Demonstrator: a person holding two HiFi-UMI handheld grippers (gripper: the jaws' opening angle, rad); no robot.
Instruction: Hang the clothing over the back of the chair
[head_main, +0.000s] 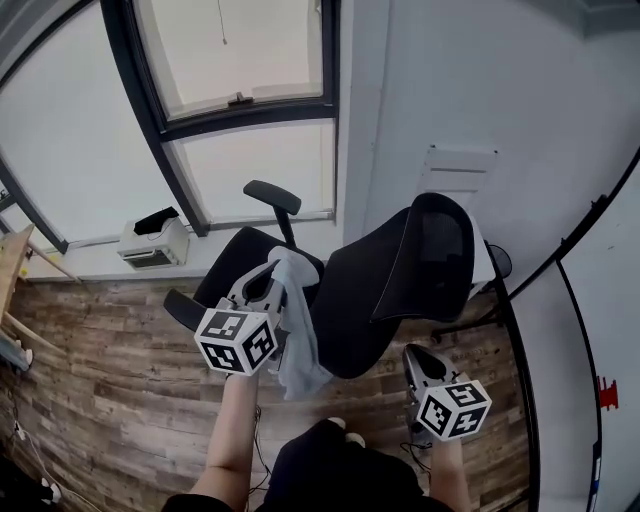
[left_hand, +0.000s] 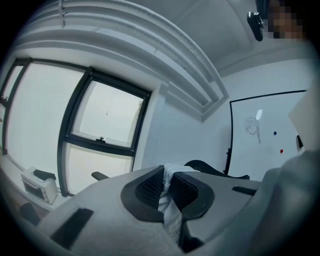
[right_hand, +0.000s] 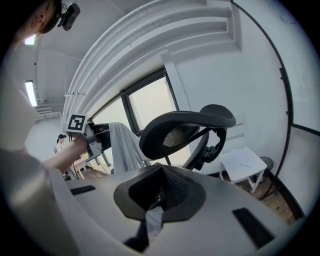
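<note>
At the left, the left gripper (head_main: 270, 280) is held roughly level with its jaws clamped on the clothing (head_main: 296, 335). In the left gripper view a fold of pale, finely striped fabric is seen pinched between the pads. The garment is hung from that grip in a long drape above the seat of the chair (head_main: 400, 270), just beside the front of its back and not yet over it.

The carrying step is judged to be in hand. For the next move the garment would need to be lifted clear of the top of the back, brought rightward across it and lowered so that fabric falls on both sides — only then released.

At the right, the right gripper (head_main: 415, 358) is held low behind the chair, its jaws drawn together. A pale sliver (right_hand: 153, 220) is seen low between them — what it is cannot be told.

No brand or legible writing is found. Only the square markers (head_main: 237, 340) on the grippers' cubes and an unreadable scribble on a whiteboard (left_hand: 265, 135) are made out.
</note>
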